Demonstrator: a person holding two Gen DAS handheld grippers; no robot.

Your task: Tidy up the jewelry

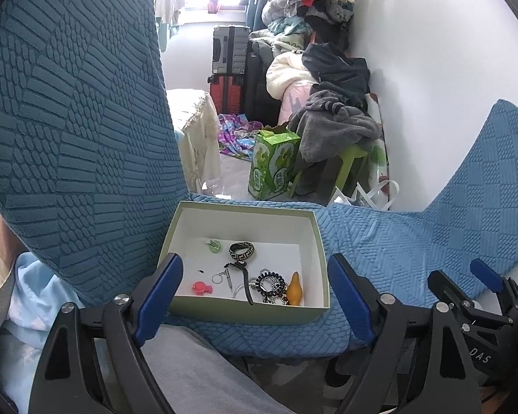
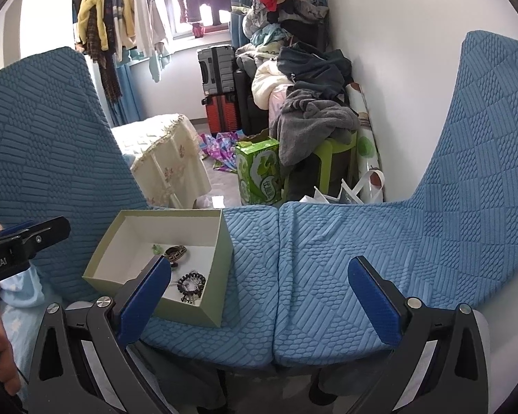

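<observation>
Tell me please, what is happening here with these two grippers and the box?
A person holds a gripper in each hand over blue cushioned seats. Both the left gripper and the right gripper are open and hold nothing. An open box sits on the seat. It holds a patterned bangle, a black beaded bracelet, a small key ring, a red piece, a green piece and a yellow piece. Nothing is gripped at this moment.

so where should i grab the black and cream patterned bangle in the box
Pinch the black and cream patterned bangle across one stretch of its band, coming straight down from above. It lies on the floor of the open green cardboard box, so the walls block any side approach. Take the rear arc, away from the black cord at its front.
</observation>
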